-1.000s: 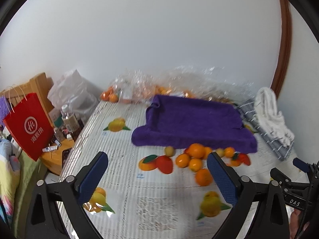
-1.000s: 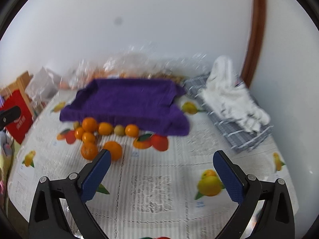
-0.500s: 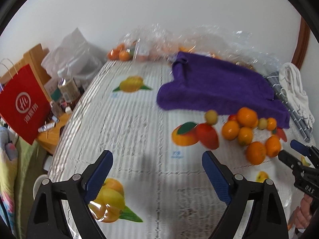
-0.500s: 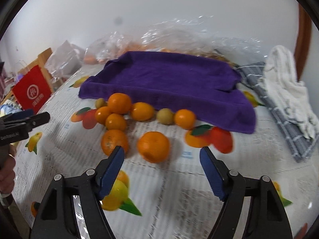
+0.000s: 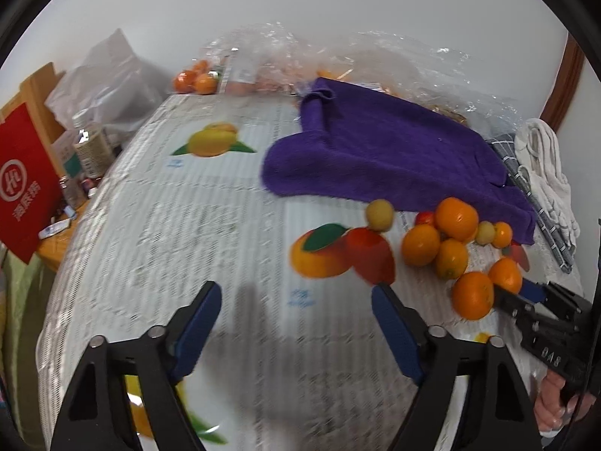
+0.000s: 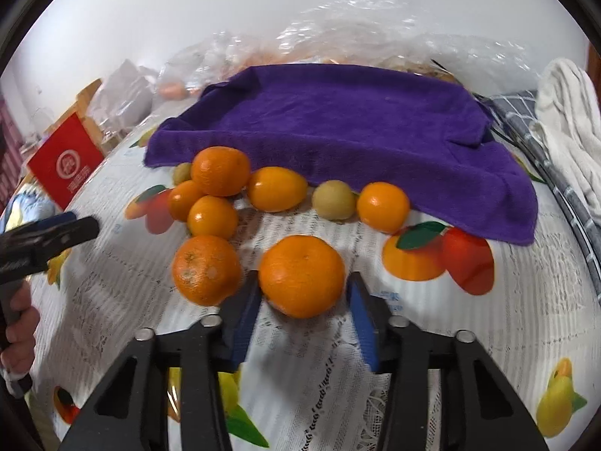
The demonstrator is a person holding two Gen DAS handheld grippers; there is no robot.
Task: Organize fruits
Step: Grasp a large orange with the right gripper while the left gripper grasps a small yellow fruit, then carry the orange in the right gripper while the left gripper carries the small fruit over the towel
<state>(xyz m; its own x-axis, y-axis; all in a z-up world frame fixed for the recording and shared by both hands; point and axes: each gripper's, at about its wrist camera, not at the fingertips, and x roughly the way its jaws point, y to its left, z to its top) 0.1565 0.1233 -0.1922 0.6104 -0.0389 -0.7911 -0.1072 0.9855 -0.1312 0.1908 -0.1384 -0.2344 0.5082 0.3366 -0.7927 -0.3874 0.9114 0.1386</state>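
Several oranges and two small yellow-green fruits lie on the printed tablecloth in front of a purple towel (image 6: pixel 345 120). My right gripper (image 6: pixel 304 300) is open, its blue pads on either side of the nearest orange (image 6: pixel 301 276), still apart from it. A second large orange (image 6: pixel 206 269) lies just left of it. My left gripper (image 5: pixel 295 302) is open and empty over bare cloth, left of the fruit cluster (image 5: pixel 452 240). The right gripper also shows in the left wrist view (image 5: pixel 522 297) by an orange (image 5: pixel 472 295).
The purple towel (image 5: pixel 394 150) lies at the back. Clear plastic bags with oranges (image 5: pixel 195 80) line the wall. A white cloth (image 6: pixel 571 120) on a grey checked one lies at the right. A red bag (image 5: pixel 22 188) and bottles stand off the left edge.
My right gripper has moved forward and down to the nearest orange and its jaws have narrowed around it. My left gripper has moved lower and closer to the cloth.
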